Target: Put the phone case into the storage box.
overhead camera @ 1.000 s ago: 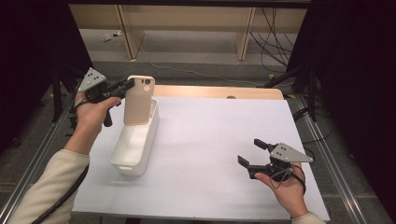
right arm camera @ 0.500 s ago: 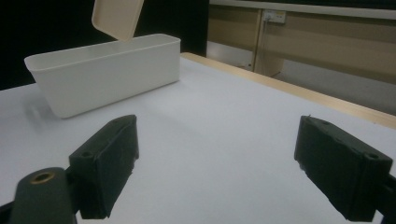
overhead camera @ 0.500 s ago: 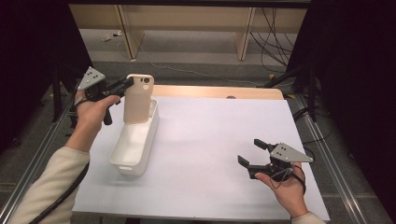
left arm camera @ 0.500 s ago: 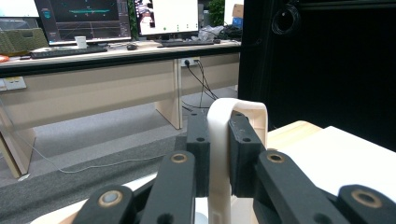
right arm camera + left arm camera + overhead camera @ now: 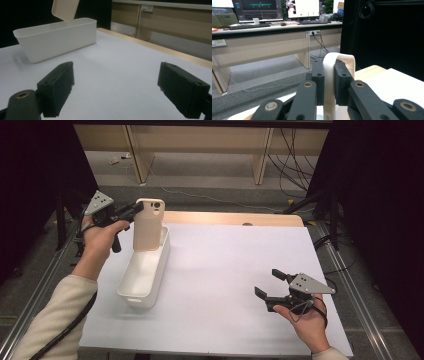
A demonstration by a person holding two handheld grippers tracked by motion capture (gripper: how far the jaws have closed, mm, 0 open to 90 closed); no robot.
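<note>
Currently the left gripper (image 5: 134, 211) has its jaws closed down on the beige phone case (image 5: 148, 225), pads pressing on the case's two faces near its top edge; in the left gripper view (image 5: 329, 82) the case (image 5: 329, 75) runs edge-on between the two black pads, with its rounded top corner rising above them. The case is held upright, camera cutout at the top right in the high view, and its lower end sits over the far end of the white bin (image 5: 142, 275). Whether the bottom edge touches the bin's floor cannot be told; the right gripper view shows only the case's lower corner (image 5: 65, 9), just above the bin's (image 5: 53, 37) rim, the rest cut off by the top of the frame.

Left hand (image 5: 100, 237) wraps the gripper handle at the table's (image 5: 225, 270) far left corner, forearm in a cream sleeve (image 5: 55, 315) coming in from the bottom left, gripper pointing level toward the right.

Right gripper (image 5: 270, 287) rests near the table's near right side with jaws wide apart and nothing between them; in its own view (image 5: 117, 90) bare white table surface lies between the pads. Right hand (image 5: 305, 320) holds it from below, palm up, wrist cut off at the bottom edge. Bin and right gripper are well apart.
</note>
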